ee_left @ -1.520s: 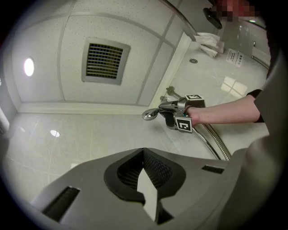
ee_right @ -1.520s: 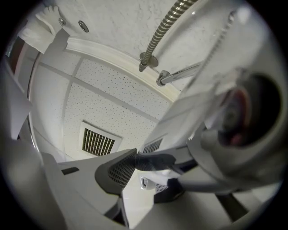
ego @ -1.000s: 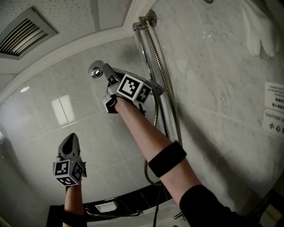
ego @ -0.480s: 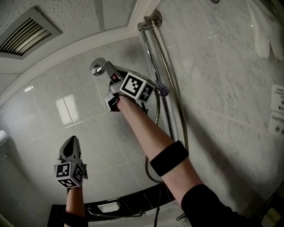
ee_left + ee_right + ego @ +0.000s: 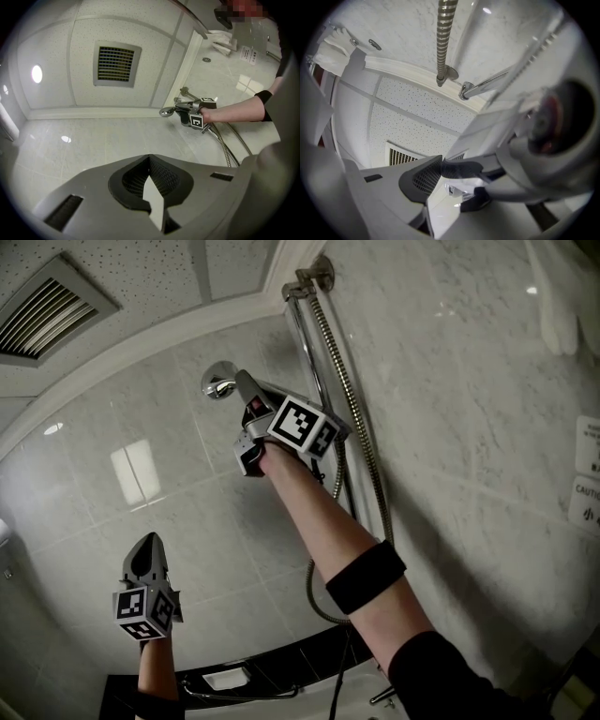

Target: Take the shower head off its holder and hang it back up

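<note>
1. The right claw (image 5: pixel 246 392) is reaching way up, its jaws closing partway on the handle of the shower head (image 5: pixel 218 382), gripping it. The chrome face is sticking out just past its tips.
2. The wall rail (image 5: pixel 306 343) and the ribbed hose (image 5: pixel 349 390) are running just beside that claw, on its right.
3. The left claw (image 5: pixel 147 542) is hanging well below and left of the right one, pinched fully together and gripping nothing.
</note>
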The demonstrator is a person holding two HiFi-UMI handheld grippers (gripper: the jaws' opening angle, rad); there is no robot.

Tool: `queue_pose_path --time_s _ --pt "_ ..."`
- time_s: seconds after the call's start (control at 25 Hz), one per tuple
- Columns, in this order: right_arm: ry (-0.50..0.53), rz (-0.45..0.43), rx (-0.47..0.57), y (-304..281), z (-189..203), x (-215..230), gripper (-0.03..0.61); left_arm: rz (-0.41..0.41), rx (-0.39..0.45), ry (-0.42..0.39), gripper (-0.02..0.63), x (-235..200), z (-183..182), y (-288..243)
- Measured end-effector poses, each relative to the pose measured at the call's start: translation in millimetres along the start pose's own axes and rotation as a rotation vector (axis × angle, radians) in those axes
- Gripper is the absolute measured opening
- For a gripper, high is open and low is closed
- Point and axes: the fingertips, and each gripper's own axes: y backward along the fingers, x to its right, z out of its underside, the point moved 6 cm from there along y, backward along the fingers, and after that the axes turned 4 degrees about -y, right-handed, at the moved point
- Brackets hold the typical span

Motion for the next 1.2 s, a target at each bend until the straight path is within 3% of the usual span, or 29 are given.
queue_pose_path --time_s 0.24,0.52,1.2 --pt "-0.023 -0.029 0.027 3.8 -4.7 -3.0 0.135 0.032 -0.014 0.005 0.000 20.0 9.7 -7.2" --pt "-0.073 -0.060 0.050 5.2 -4.9 -6.6 0.133 0.009 -0.027 -0.001 0.000 10.6 12.5 2.3" --pt "-0.302 -0.166 0.161 10.6 -8.5 -20.4 0.138 -0.011 -0.062 0.002 0.000 5.4 24.6 25.4"
